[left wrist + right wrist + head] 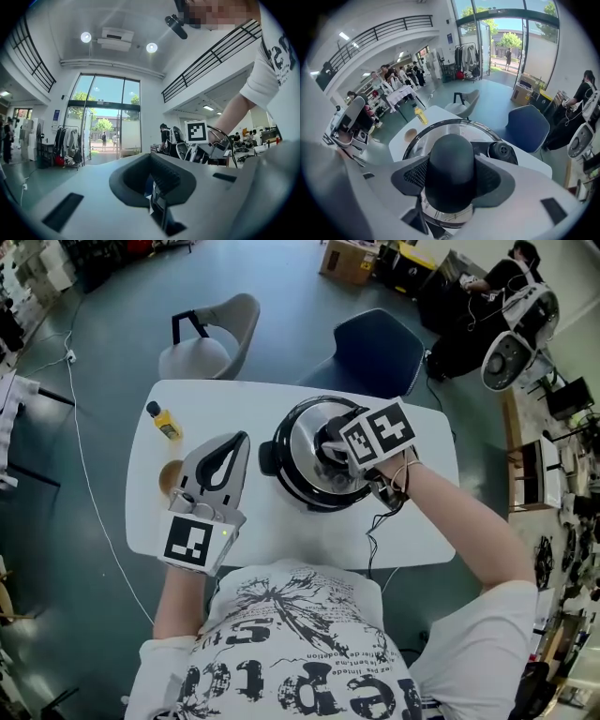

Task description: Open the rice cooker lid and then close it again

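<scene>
R gripper (331,450) is over the round black rice cooker (278,476), mid-table on the white rounded table (281,542). It's angled steeply down, with its jaws about half apart. In the right gripper view, R gripper (452,182) has both ribbed pads pressed on the black dome-shaped lid knob (451,166), so that's a firm grip. The shiny metal-and-glass lid with a dark rim (307,430) lies flat over the pot. It looks down on the rim, but I can't tell if it's fully seated. The lid (440,130) fills the space under the jaws.

L gripper (238,439) is held level above the table's left part, just beside the cooker and not touching it. In the left gripper view, L gripper (154,182) has its jaws together w/ nothing between them.

Left side of the table has a small yellow bottle with a dark cap (166,422) and, nearer the person, a round brown disc (170,477). Both are well clear of the cooker.

On the far side of the table are a grey shell chair (214,337) and a dark blue chair (375,348).
</scene>
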`<action>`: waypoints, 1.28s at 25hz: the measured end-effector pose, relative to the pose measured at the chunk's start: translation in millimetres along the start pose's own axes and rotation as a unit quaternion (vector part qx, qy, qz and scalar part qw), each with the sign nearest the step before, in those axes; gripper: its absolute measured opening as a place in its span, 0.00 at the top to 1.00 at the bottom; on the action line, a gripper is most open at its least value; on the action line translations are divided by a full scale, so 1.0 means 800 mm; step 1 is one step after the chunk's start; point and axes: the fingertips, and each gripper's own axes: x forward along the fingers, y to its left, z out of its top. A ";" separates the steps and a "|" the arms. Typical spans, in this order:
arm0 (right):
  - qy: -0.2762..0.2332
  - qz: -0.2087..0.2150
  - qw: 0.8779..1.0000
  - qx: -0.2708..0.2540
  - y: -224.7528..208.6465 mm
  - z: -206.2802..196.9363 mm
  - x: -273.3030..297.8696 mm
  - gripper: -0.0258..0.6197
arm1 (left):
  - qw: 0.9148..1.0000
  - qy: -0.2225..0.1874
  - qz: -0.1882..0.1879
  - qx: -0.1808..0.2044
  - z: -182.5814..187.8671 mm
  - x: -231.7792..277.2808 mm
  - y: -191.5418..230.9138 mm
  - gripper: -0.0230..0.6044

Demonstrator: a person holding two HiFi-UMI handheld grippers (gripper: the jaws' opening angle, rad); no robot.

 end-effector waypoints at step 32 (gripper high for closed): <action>-0.058 -0.044 0.997 0.022 -0.016 -0.002 0.029 0.21 | 1.000 0.009 -0.018 -0.009 -0.013 0.013 -0.005 0.94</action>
